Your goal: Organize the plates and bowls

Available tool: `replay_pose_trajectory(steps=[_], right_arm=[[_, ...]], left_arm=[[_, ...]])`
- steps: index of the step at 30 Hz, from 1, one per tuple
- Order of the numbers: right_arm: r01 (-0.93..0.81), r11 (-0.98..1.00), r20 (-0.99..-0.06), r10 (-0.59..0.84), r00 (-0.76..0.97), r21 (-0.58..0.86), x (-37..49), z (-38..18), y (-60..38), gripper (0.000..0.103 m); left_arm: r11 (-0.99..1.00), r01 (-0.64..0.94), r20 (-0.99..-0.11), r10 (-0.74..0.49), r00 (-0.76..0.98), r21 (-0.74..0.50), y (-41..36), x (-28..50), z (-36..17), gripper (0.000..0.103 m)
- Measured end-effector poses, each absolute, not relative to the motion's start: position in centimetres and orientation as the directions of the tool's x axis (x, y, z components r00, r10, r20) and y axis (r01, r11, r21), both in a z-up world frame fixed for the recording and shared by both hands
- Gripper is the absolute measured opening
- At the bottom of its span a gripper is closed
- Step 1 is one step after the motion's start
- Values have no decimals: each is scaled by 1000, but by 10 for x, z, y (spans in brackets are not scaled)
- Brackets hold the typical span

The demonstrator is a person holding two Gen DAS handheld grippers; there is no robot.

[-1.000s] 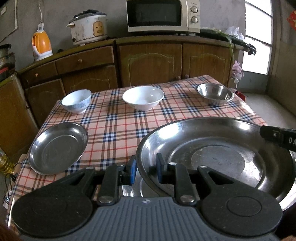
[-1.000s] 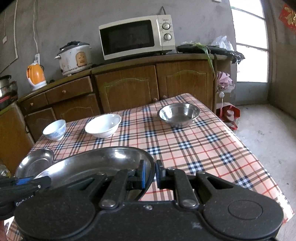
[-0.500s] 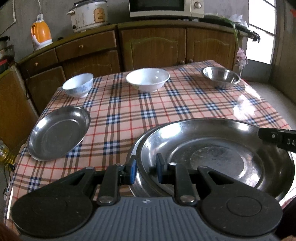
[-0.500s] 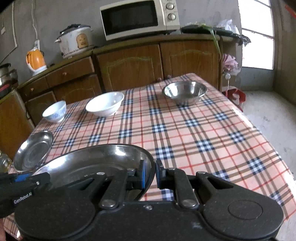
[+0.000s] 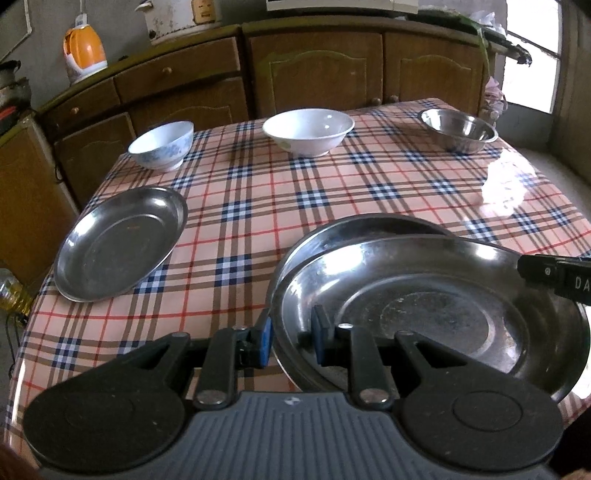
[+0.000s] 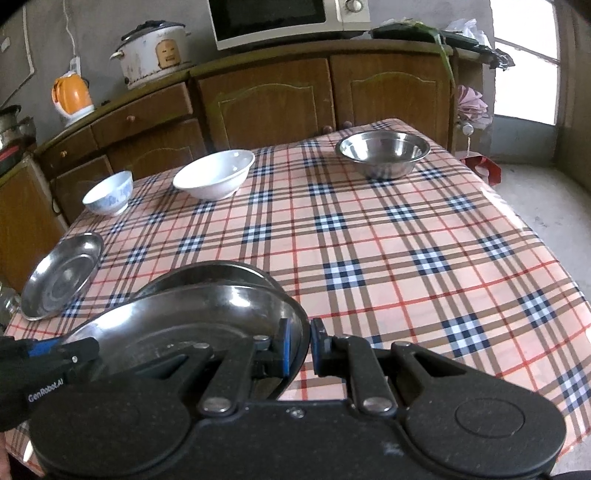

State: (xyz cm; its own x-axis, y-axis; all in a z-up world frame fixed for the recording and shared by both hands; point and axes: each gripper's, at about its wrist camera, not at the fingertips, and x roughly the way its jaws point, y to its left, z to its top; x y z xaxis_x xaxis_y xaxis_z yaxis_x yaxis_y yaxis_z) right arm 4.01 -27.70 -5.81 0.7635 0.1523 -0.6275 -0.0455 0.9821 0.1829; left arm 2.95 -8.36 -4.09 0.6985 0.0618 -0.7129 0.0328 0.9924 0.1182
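Grippers clamp one large steel plate [image 5: 424, 306] from opposite sides: left gripper [image 5: 291, 334] on its left rim, right gripper [image 6: 299, 341] on its right rim. It lies roughly level, hollow up, just over a second steel plate [image 5: 369, 227] at the plaid tablecloth's [image 6: 388, 251] near edge. Only the right view shows the microwave [image 6: 288, 18].

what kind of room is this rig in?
Most likely a home kitchen: a white microwave oven and white rice cooker sit on brown wooden cabinets, with an orange electric kettle beside them.
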Motion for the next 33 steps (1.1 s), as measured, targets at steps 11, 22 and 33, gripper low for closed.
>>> replay_pose_trajectory(steps=[11, 22, 33], right_arm=[[-49, 988, -634, 130, 763, 144, 63, -70, -264, 16], [-51, 991, -651, 119, 749, 122, 77, -76, -256, 18], [-77, 992, -629, 121, 768, 96, 72, -70, -251, 44]], left_arm=[[993, 29, -695, 60, 716, 115, -76, 43, -56, 23], [992, 32, -681, 58, 730, 119, -74, 52, -66, 25], [995, 44, -693, 33, 720, 93, -74, 50, -69, 44]])
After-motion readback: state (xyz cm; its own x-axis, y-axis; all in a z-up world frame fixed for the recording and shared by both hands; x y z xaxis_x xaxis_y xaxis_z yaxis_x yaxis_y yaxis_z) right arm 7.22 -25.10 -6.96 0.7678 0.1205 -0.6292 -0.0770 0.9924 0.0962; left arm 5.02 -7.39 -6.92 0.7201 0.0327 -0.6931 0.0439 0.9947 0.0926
